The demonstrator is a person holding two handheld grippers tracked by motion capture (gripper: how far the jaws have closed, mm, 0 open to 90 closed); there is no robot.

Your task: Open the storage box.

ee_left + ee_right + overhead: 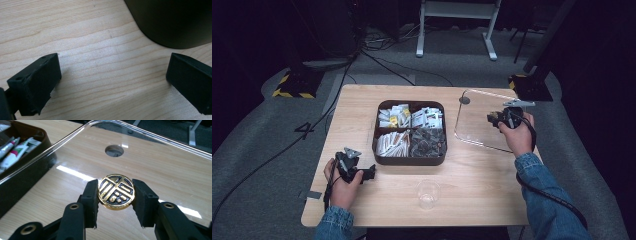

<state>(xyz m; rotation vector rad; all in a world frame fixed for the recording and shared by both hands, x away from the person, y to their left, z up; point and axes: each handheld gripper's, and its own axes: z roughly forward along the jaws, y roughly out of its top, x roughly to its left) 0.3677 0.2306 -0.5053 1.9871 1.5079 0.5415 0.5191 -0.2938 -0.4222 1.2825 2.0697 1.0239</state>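
So the right gripper [115, 195] has its jaws clamped on the edges of a round gold-and-black knob [116, 192] that sits on top of a clear lid [482, 120]. In the right gripper view you can see the wood grain straight through the lid, plus a round hole [114, 150] in it further up, around 12 o'clock from the knob. From the high view the lid lies at the 3 o'clock side of the desk [377, 200], just right of the dark divided box [410, 132], and the right hand [518, 136] holds the gripper over it.

The box is roughly mid-desk, four compartments full of packets and sachets, darker stuff in the near-right one.

The left gripper [112, 80] is down around 8 o'clock, resting low on the desk just beside the box's near-left corner. Its jaws are wide apart with nothing but bare wood between them; the box's dark rounded wall [175, 22] shows just beyond.

A clear glass [428, 194] stands near the front edge, about 6 o'clock.
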